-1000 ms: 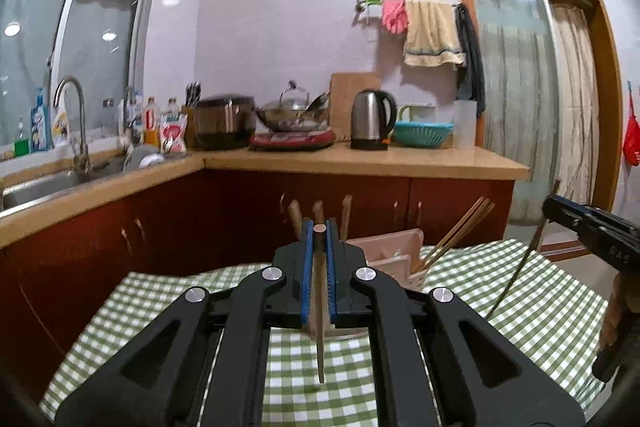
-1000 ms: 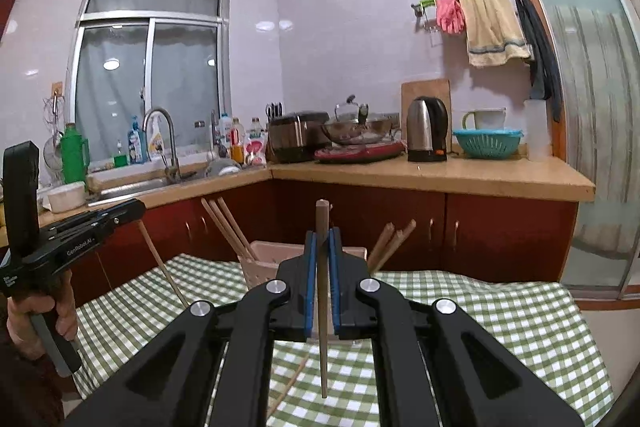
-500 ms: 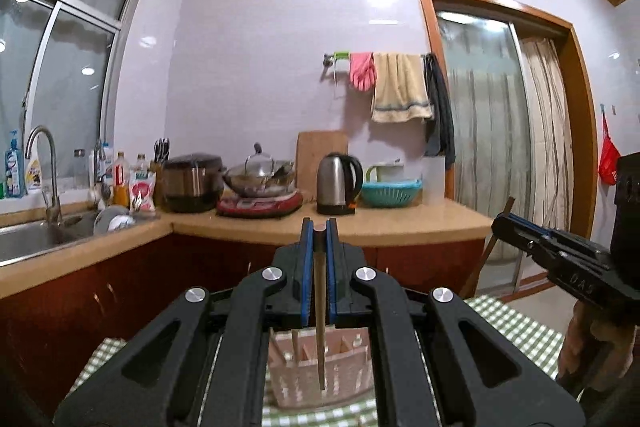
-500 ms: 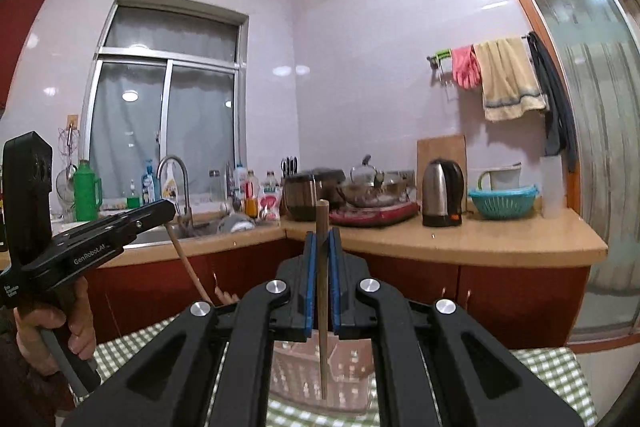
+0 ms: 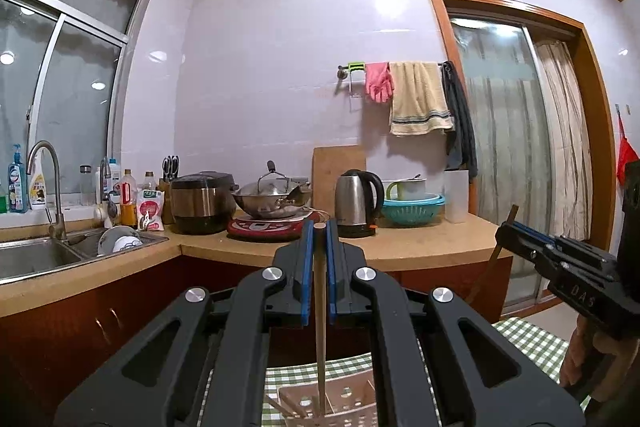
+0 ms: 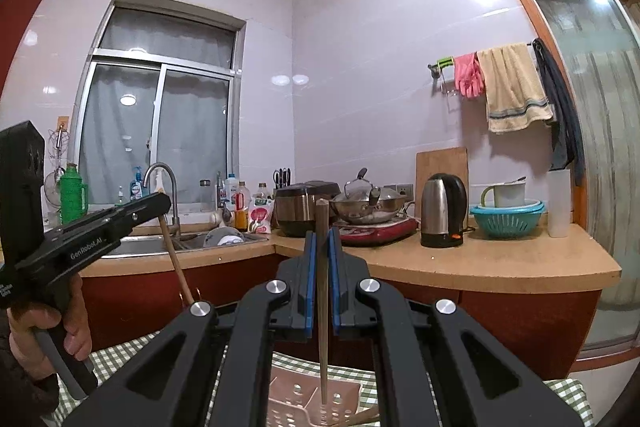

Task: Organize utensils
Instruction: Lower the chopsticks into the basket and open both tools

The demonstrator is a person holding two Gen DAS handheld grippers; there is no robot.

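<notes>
Green-checked cloth [image 5: 532,341] covers the table below both grippers, with a pink perforated basket [image 6: 304,405] on it. Behind the basket runs a tan counter [image 6: 480,263] with kettle [image 6: 444,209], wok [image 6: 370,205] and sink [image 5: 36,255]. Left gripper [image 5: 319,251] and right gripper [image 6: 322,259] each pinch one upright chopstick [image 5: 320,339] [image 6: 323,327] above the basket.

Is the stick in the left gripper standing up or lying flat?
Standing up. The left gripper is shut on the chopstick, which hangs straight down over the pink holder.
</notes>
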